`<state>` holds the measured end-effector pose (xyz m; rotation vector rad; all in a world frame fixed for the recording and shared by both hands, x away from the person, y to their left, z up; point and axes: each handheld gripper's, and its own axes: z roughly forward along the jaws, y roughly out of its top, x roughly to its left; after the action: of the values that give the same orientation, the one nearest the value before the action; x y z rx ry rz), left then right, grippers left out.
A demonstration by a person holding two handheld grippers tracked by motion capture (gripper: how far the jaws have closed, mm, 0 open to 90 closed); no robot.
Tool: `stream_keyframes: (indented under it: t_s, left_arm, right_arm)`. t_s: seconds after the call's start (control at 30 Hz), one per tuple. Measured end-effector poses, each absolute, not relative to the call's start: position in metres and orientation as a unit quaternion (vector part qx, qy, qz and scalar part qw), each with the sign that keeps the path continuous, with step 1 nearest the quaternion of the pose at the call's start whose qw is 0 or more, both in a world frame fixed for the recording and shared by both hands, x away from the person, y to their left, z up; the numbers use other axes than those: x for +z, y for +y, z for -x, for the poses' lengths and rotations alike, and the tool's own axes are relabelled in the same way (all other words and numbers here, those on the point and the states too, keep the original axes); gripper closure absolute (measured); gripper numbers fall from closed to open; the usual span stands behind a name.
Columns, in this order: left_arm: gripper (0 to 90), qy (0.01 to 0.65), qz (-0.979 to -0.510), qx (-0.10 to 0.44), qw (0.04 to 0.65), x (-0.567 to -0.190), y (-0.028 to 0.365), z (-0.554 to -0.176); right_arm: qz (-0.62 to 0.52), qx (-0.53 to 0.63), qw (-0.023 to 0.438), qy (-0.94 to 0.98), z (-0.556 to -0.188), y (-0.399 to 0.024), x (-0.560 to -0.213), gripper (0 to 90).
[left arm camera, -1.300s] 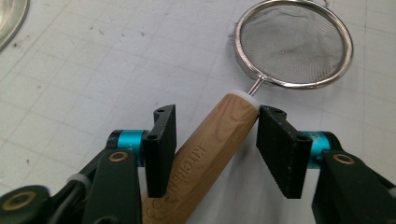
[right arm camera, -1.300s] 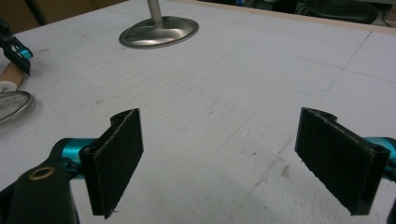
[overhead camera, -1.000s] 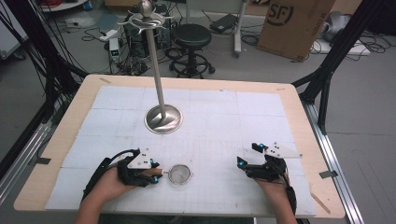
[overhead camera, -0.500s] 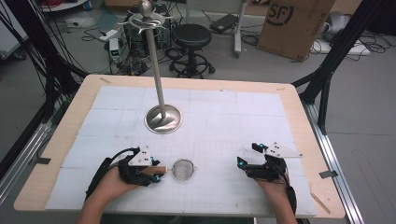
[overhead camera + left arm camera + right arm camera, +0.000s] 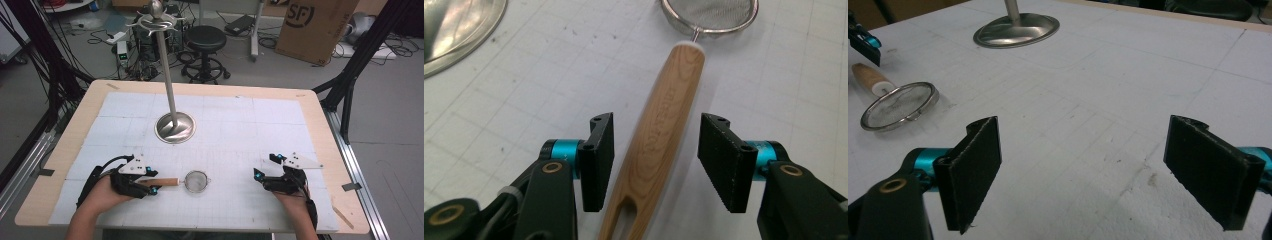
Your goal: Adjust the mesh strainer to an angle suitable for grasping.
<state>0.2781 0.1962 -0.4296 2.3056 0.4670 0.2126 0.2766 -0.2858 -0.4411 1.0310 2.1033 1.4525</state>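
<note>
A small metal mesh strainer (image 5: pixel 197 180) with a wooden handle (image 5: pixel 674 75) lies flat on the white gridded mat near the front of the table. My left gripper (image 5: pixel 153 182) is open, its two jaws standing on either side of the handle with gaps on both sides; in the left gripper view (image 5: pixel 658 122) the handle runs up between them to the mesh bowl (image 5: pixel 709 15). My right gripper (image 5: pixel 265 166) rests at the front right, open with nothing between its jaws (image 5: pixel 1087 125). The strainer (image 5: pixel 898 107) lies to its far left.
A tall metal stand rises from a round shiny base (image 5: pixel 175 127) at the mat's middle back, with curved hooks at its top (image 5: pixel 157 20). The wooden table rim (image 5: pixel 320 110) frames the mat. A stool, cables and a cardboard box stand on the floor behind.
The strainer has shifted a little right and away from me. My left gripper has drawn back to the left, so more of the wooden handle shows. The right gripper has not moved.
</note>
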Motion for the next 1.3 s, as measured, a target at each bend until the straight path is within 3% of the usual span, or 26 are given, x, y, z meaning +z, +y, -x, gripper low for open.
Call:
stream_keyframes:
  t_s: [0.57, 0.9, 1.3]
  left_arm:
    - [62.6, 0.152, -0.914, 0.092, 0.365, -0.436, 0.197, -0.277]
    - [68.0, 0.111, -0.922, 0.085, 0.362, -0.435, 0.162, -0.276]
    - [68.4, 0.064, -0.927, 0.087, 0.360, -0.434, 0.101, -0.284]
  right_arm:
    - [-0.366, 0.515, 0.191, 0.751, -0.277, -0.285, -0.442, 14.2]
    - [-0.370, 0.522, 0.191, 0.745, -0.276, -0.285, -0.440, 14.2]
    - [-0.372, 0.528, 0.194, 0.739, -0.277, -0.288, -0.439, 14.2]
